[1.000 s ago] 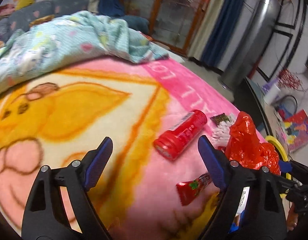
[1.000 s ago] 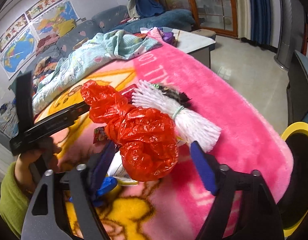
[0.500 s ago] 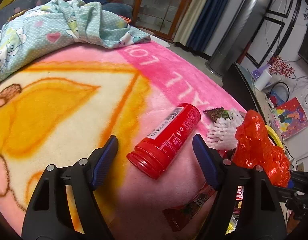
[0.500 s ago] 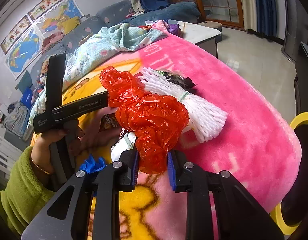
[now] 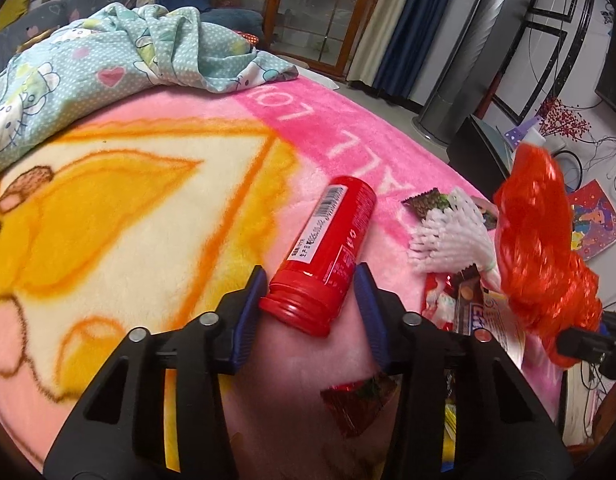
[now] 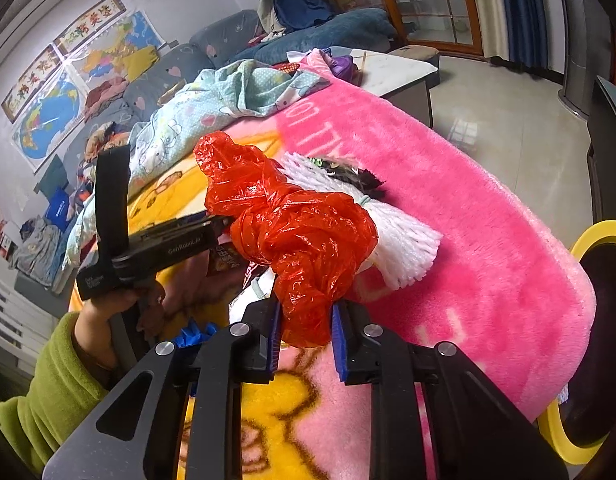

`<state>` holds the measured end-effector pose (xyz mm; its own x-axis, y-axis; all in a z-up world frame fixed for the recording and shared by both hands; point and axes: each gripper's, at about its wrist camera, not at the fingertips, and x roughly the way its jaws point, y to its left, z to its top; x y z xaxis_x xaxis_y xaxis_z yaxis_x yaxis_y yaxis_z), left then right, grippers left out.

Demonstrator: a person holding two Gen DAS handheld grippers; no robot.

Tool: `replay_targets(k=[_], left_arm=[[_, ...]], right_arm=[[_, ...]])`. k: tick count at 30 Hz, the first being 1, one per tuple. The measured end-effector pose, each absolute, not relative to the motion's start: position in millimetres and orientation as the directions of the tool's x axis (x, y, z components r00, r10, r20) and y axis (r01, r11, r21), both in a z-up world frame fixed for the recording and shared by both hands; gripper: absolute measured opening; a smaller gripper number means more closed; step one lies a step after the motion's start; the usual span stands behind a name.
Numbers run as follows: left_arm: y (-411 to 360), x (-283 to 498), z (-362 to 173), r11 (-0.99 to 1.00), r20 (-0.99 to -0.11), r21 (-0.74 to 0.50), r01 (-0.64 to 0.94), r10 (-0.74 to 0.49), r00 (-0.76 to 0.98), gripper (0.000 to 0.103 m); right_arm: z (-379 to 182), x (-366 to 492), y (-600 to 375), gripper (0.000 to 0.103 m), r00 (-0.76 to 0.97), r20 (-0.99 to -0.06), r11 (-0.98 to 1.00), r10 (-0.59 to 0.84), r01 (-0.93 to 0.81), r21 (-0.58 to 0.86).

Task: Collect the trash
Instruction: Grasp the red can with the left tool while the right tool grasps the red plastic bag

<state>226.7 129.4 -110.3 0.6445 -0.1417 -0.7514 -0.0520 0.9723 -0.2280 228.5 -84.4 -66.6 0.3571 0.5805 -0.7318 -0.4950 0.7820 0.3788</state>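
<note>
- Trash lies scattered on the pink and yellow blanket (image 5: 155, 216); the red canister (image 5: 328, 256) rests on its side, cap end toward the left gripper (image 5: 312, 308), its far end pointing away along the fingers
- Left gripper's blue pads sit on either side of the canister's cap end, narrowed round it; the left pad looks to be touching the cap, the right pad is just beside the body, so I cannot tell whether the grip is firm
- Right gripper (image 6: 305, 330) is pinched on the lower tail of the red plastic bag (image 6: 291, 232); the bag bulges up and forward from between its pads
- Just beyond the bag, a white foam net bundle (image 6: 400, 240) lies on the blanket with a dark crumpled wrapper (image 6: 348, 174) at its far side
- Right of the left gripper's fingers lie that white bundle (image 5: 448, 236) and printed wrappers (image 5: 460, 300); a red foil wrapper (image 5: 360, 400) lies beneath its right finger
- Light blue patterned cloth (image 5: 107, 80) is heaped well ahead and to the left
- Yellow-rimmed bin (image 6: 588, 340) stands off to the right of the right gripper, beside the blanket's edge
</note>
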Motion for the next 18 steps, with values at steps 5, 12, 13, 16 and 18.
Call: replay_targets(k=[5,12,13,16,18], left_arm=[[129,217,-109,0.966,-0.744,-0.253,-0.061,-0.153,0.651,0.031],[131,196,-102,0.955,-0.713,-0.283,-0.087,-0.149,0.685,0.030],[132,194,-100,0.953,-0.709,-0.288,-0.092,-0.148,0.689,0.030],[138,183,-96,0.947,-0.693,-0.300,-0.116,-0.132,0.709,0.029],[142,177,-93,0.942,-0.685,-0.306,-0.134,-0.120,0.719,0.029]], right_arm=[[-63,226,-85,0.020,0.360,-0.730,0.782,0.581,-0.495,0.378],[-61,224,-85,0.020,0.361,-0.728,0.779,0.583,-0.501,0.376],[-59,222,-84,0.020,0.362,-0.726,0.778,0.584,-0.505,0.374],[-55,217,-83,0.019,0.363,-0.722,0.772,0.589,-0.515,0.372],[-52,214,-82,0.019,0.362,-0.720,0.768,0.592,-0.523,0.369]])
